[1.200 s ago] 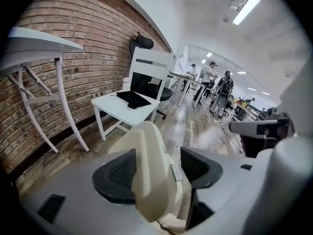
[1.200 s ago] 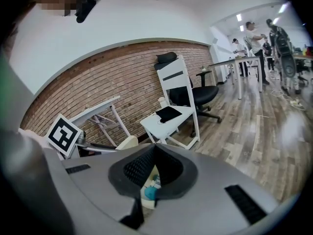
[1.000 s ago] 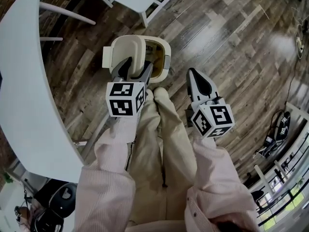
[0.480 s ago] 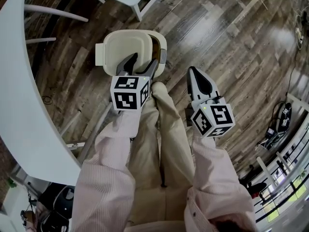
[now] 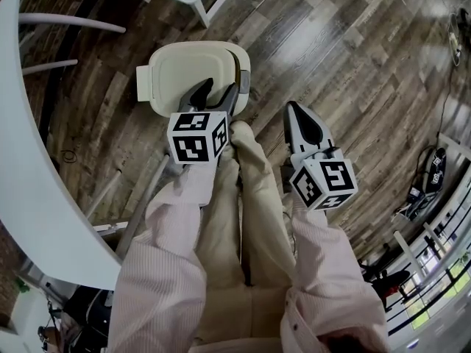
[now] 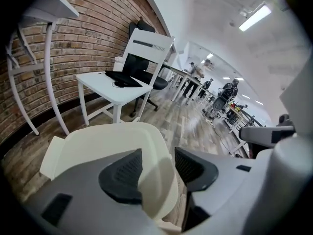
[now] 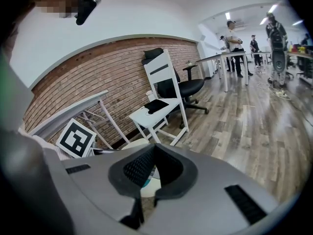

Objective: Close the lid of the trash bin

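**Item: trash bin (image 5: 243,80), cream, on the wood floor (image 5: 346,57).** It stands just ahead of the person's knees, near a curved white tabletop (image 5: 29,197) on the left. A small white table (image 6: 110,89) and a chair stand beyond it by the brick wall.

**Lid (image 5: 188,70).** Cream, with rounded corners. It lies low over the bin's mouth and covers nearly all of it. Only a thin strip of the bin's grey rim shows along the right side. Whether it is fully seated cannot be told.

**Left hand-held gripper (image 5: 218,94).** Pitched downward over the lid's near edge. Its jaws are fairly wide and closing, with the lid's rounded corner standing between the dark pads (image 6: 122,175). No firm pinch on it shows yet.

**Right hand-held gripper (image 5: 296,116).** Held to the right of the bin, apart from it, above bare floor. Its jaws are together with nothing between them.

**Step in hand (judged):** the last of the closing, which is bringing the lid home onto the rim.

**Handling notes:**
- Press straight down on the near edge, not sideways. The bin looks light and could skate on the floor.
- Ease the lid down evenly so both front corners meet the rim.
- Do not squeeze the thin lid edge hard, since a clamped edge may lift again when the gripper draws away.
- The right hand-held gripper is free to steady the bin's side if it shifts.
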A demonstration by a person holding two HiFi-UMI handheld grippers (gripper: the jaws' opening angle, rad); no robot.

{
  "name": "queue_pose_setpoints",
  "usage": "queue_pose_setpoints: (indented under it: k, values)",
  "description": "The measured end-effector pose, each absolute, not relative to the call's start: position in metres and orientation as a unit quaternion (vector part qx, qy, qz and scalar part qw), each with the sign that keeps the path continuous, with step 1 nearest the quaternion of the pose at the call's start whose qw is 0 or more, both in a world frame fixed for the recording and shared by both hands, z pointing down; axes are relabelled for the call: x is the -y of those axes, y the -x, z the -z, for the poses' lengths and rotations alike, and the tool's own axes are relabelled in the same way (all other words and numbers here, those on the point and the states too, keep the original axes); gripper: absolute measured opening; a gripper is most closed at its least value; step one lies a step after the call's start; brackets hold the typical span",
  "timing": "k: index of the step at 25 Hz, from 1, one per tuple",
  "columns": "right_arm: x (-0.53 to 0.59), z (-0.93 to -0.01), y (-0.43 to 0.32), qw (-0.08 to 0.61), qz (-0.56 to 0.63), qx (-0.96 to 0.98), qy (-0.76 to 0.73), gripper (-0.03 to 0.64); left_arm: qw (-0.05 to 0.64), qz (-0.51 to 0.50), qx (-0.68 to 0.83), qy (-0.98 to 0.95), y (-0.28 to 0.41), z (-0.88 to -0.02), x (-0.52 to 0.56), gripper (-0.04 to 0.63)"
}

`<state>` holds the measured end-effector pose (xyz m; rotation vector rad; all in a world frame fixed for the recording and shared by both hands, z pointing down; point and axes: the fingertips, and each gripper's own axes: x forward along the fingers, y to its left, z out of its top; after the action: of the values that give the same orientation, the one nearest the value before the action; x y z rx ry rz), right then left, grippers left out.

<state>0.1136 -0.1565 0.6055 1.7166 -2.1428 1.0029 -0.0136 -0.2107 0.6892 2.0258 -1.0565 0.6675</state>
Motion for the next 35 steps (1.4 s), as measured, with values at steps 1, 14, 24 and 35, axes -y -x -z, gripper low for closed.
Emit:
queue_pose_setpoints:
  k: [1,14,24,35]
  values:
    - [0.156,-0.607,-0.114,0.109,-0.342,0.728,-0.584,0.003,0.37,-0.265,0.414,-0.788,0.014,-0.693,0.211,0.186]
    - [0.161,-0.629,-0.108,0.107,-0.341,0.728,-0.584,0.003,0.343,-0.329,0.418,-0.774,0.018,-0.734,0.213,0.021]
    - [0.164,-0.641,-0.11,0.105,-0.342,0.728,-0.585,0.003,0.336,-0.363,0.417,-0.762,0.017,-0.756,0.214,-0.008]
    - [0.162,-0.646,-0.113,0.104,-0.345,0.725,-0.587,0.003,0.341,-0.376,0.418,-0.754,0.017,-0.763,0.214,-0.009]
